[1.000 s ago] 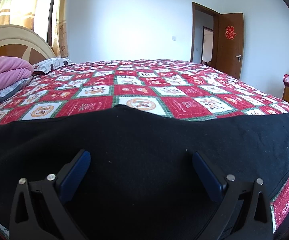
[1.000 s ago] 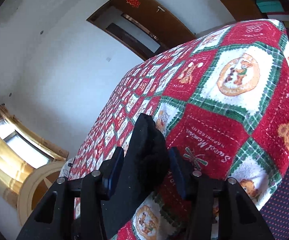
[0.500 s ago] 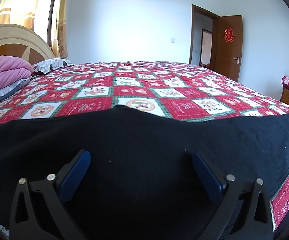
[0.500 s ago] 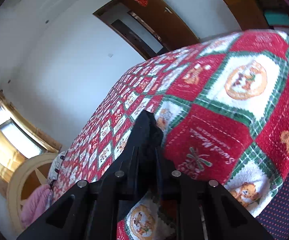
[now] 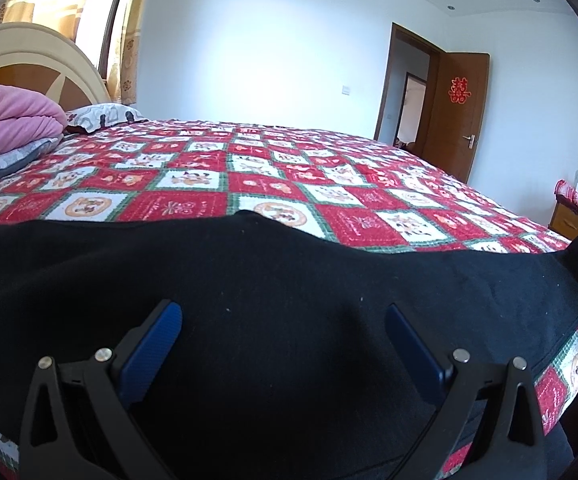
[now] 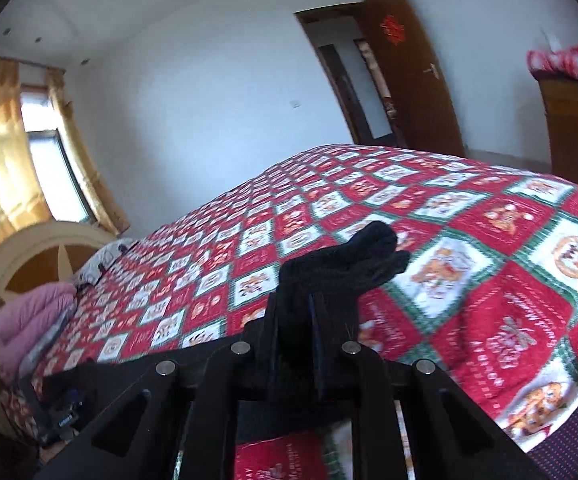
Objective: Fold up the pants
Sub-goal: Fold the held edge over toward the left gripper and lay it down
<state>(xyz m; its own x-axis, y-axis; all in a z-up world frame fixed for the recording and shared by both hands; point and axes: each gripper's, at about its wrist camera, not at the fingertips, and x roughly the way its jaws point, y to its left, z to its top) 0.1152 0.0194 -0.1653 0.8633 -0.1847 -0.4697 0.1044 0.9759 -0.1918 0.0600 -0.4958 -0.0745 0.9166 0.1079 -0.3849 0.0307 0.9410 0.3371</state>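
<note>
Currently: black pants point(image 5: 289, 320) lie spread along the near edge of the bed point(image 5: 289, 184), on a red-and-white patchwork quilt.

Left tongs point(image 5: 281, 334): jaws wide apart, blue pads either side of flat cloth, gripping nothing. They hover low over the middle of the garment; cannot tell whether the pads touch the fabric.

Right tongs point(image 6: 313, 312): jaws closed tight on a bunched end of the pants point(image 6: 353, 256), which pokes up past the tips and rides clear of the quilt. In the left view that same end shows as a raised black peak at the far right.

Step in hand, as I judge it: carry the pinched end across to lay it over the rest.
- Keep the right grip firm; the bunch looks thick, and a partial pinch could shed a layer.
- Lift just enough to clear the quilt, then travel along the garment's length so edges line up.
- Left tongs would do best pressing or pinching near the intended fold line, so the body does not drag.
- Set down flat before releasing.

Containers: none in view. Pink bedding point(image 5: 9, 116) and a pillow point(image 5: 101, 114) sit at the headboard, well apart from the work.
</note>
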